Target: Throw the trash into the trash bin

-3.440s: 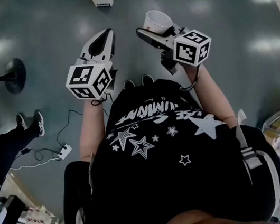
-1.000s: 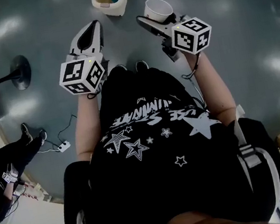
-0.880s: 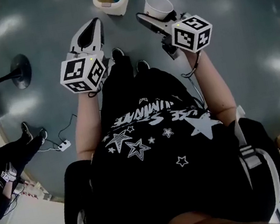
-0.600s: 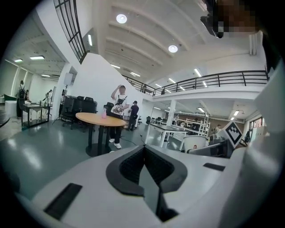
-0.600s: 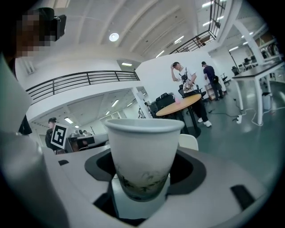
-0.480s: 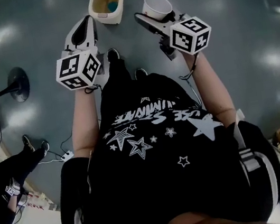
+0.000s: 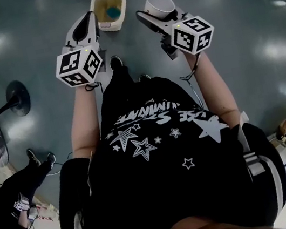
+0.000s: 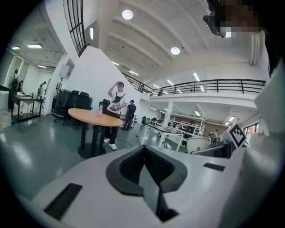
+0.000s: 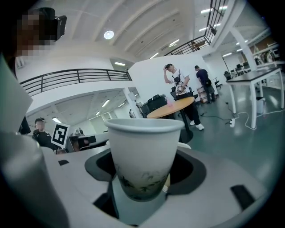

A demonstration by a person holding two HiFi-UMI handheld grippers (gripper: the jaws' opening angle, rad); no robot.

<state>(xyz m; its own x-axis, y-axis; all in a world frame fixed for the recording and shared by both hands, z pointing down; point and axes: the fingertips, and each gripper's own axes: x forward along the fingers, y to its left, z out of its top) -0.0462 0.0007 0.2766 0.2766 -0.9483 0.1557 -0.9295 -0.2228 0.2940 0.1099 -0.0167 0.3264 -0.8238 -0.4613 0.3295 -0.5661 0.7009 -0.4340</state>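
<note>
White cup (image 7: 159, 6) clamped upright in right gripper (image 9: 141, 180); left gripper (image 7: 87, 23) closed, both outstretched.

a big open lab or office hall. a glossy grey floor (image 7: 236, 23), a railed mezzanine (image 8: 213, 84) under a high white ceiling (image 8: 147, 35), a round wooden table (image 8: 93, 116) and white workbenches (image 9: 256, 75) show it.

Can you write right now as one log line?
right claw: shut on paper cup | left claw: shut, empty | trash bin: open, on floor ahead
</note>
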